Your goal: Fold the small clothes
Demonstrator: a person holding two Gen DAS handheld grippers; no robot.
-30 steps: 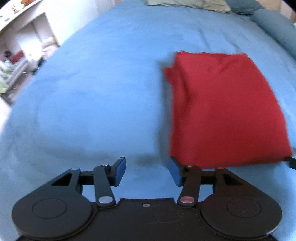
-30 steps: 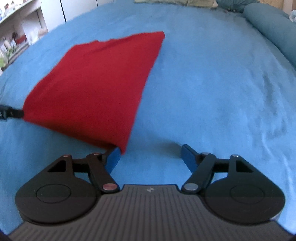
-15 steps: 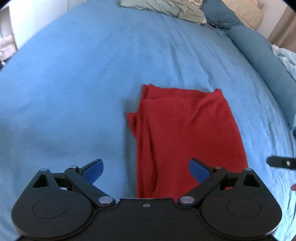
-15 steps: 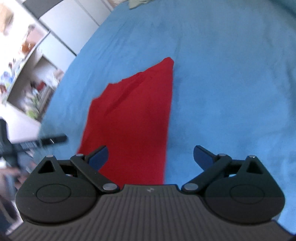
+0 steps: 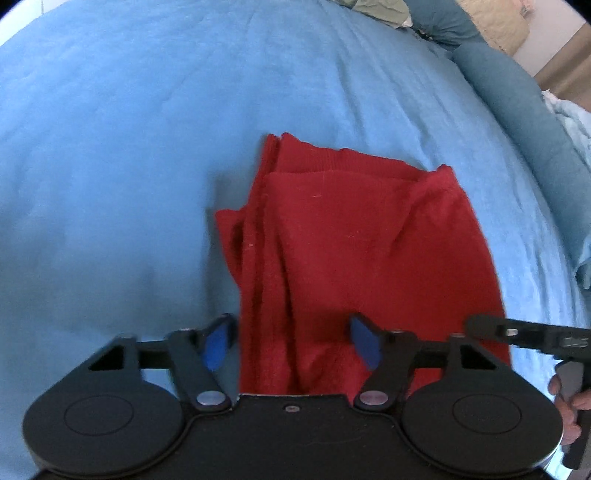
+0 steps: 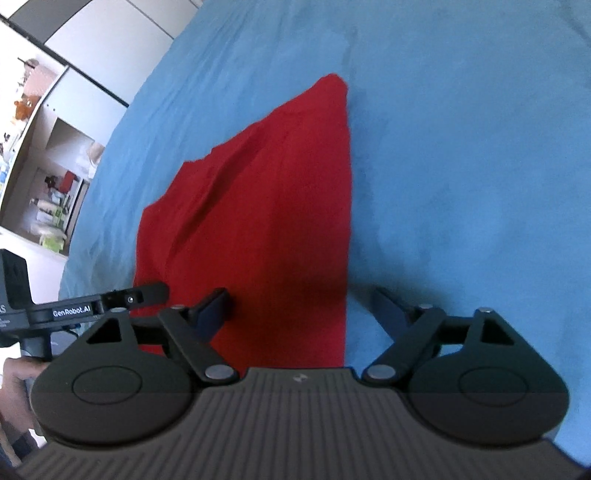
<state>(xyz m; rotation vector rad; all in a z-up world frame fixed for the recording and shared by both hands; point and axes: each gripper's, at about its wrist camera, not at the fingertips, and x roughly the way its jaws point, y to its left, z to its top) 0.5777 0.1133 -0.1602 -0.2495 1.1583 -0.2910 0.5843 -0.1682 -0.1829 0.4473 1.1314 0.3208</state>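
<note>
A folded red garment lies flat on the blue bedspread. My left gripper is open and sits over the garment's near left edge, the cloth lying between its blue pads. My right gripper is open over the near right edge of the same garment, its left finger over the cloth and its right finger over the blue bedspread. The right gripper's finger shows at the right of the left wrist view. The left gripper's finger shows at the left of the right wrist view.
Pillows and a teal bolster lie at the far end of the bed. White shelves and cabinets stand beyond the bed's left side. A hand holds the right gripper's handle.
Both grippers have moved in over the garment's near edge. The left gripper's jaws stand narrower than half a second ago. The garment lies where it was.
</note>
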